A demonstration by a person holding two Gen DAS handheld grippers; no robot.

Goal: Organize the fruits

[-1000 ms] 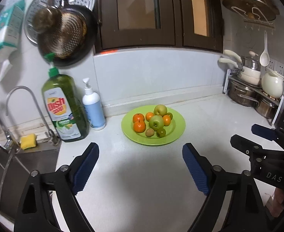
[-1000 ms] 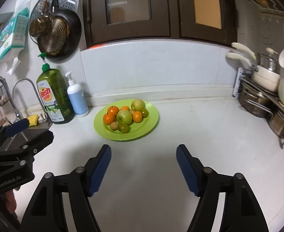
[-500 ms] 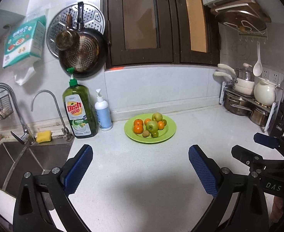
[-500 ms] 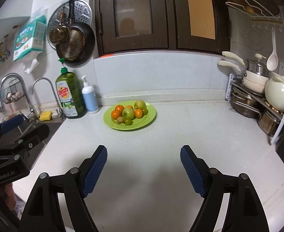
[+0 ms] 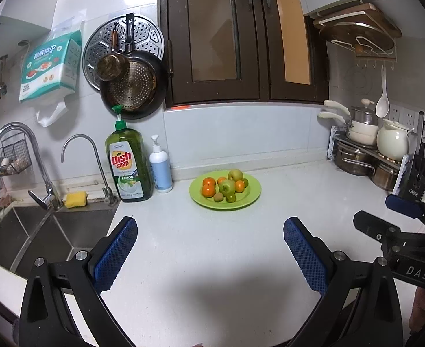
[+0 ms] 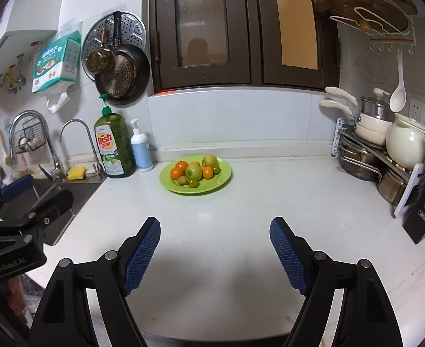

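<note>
The left tool (image 5: 209,248) and right tool (image 6: 214,248) both hang wide and empty above the bare near surface (image 6: 241,211), likely poised side by side to reach. Well beyond, the fruits (image 5: 225,186) sit heaped on a green plate (image 5: 253,195) near the back wall.

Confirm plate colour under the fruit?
Lime green plate, plain with no pattern. Right wrist view shows it best.

A white counter (image 6: 241,202) runs along a pale wall (image 6: 235,115). Dark brown cupboard doors (image 5: 215,34) with glass hang above it. A metal sink (image 5: 33,231) with 2 taps (image 5: 79,156) sits on the left. A pot rack (image 6: 368,156) stands on the right.
</note>
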